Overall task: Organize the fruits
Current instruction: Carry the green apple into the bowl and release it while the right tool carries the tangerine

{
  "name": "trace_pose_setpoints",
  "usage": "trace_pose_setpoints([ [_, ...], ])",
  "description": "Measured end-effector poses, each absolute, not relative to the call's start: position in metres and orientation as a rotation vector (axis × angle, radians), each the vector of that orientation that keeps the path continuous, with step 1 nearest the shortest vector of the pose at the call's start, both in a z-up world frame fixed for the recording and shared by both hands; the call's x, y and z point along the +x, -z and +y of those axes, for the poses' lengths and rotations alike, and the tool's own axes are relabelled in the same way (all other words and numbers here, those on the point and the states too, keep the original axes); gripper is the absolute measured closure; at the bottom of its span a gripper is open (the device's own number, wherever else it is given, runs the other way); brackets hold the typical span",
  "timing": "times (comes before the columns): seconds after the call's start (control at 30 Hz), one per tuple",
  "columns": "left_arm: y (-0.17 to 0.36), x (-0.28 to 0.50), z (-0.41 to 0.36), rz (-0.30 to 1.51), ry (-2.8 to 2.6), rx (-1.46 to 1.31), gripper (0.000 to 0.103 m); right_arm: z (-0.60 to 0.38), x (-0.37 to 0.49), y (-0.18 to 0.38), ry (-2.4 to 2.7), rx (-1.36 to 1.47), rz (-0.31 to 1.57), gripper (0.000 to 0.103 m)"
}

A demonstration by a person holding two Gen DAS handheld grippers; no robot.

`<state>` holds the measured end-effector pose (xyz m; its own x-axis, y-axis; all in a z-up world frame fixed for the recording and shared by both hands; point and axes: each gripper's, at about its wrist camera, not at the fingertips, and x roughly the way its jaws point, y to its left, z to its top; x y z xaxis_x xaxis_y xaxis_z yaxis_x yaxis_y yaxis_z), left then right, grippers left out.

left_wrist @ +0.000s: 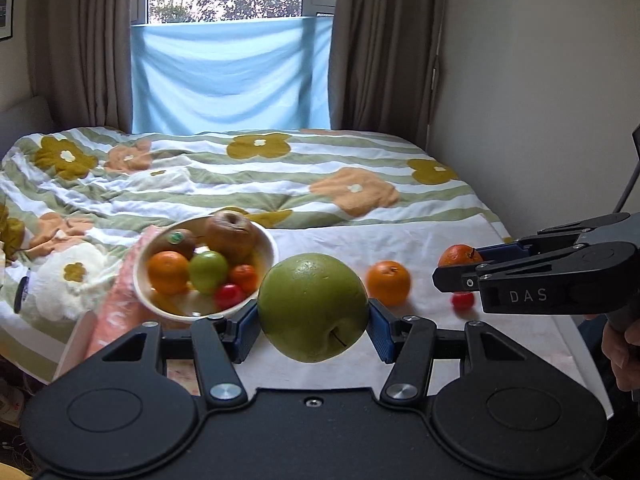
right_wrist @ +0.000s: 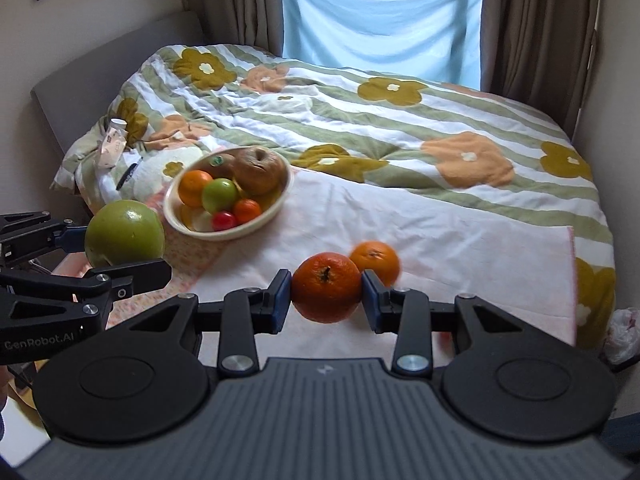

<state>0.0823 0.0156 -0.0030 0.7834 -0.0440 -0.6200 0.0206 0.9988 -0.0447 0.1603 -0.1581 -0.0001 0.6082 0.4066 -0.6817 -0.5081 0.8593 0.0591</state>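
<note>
My left gripper [left_wrist: 313, 322] is shut on a large green apple [left_wrist: 313, 307], held above the white cloth just right of the cream bowl [left_wrist: 267, 240]; the apple also shows in the right wrist view [right_wrist: 124, 233]. The bowl [right_wrist: 276, 204] holds several fruits: a brown apple [left_wrist: 232, 236], a kiwi, an orange, a small green apple and red tomatoes. My right gripper [right_wrist: 326, 296] is shut on a dark orange mandarin [right_wrist: 326, 286], seen also in the left wrist view [left_wrist: 460, 256]. A second orange [left_wrist: 389, 282] and a small red tomato [left_wrist: 463, 301] lie on the cloth.
The white cloth [right_wrist: 460, 248] lies over a floral striped quilt [right_wrist: 360, 120] on a bed. A pink towel edge [left_wrist: 120, 304] is left of the bowl. A wall stands to the right, curtains and a window behind. A small tube and pen lie at the bed's left [right_wrist: 114, 144].
</note>
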Motion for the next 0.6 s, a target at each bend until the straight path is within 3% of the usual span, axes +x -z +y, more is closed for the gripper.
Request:
trace_pose_setpoints([
  [0.6, 0.019, 0.166, 0.138, 0.719, 0.130, -0.006, 0.043, -0.034, 0.223, 0.016, -0.445, -0.105, 0.803, 0.051],
])
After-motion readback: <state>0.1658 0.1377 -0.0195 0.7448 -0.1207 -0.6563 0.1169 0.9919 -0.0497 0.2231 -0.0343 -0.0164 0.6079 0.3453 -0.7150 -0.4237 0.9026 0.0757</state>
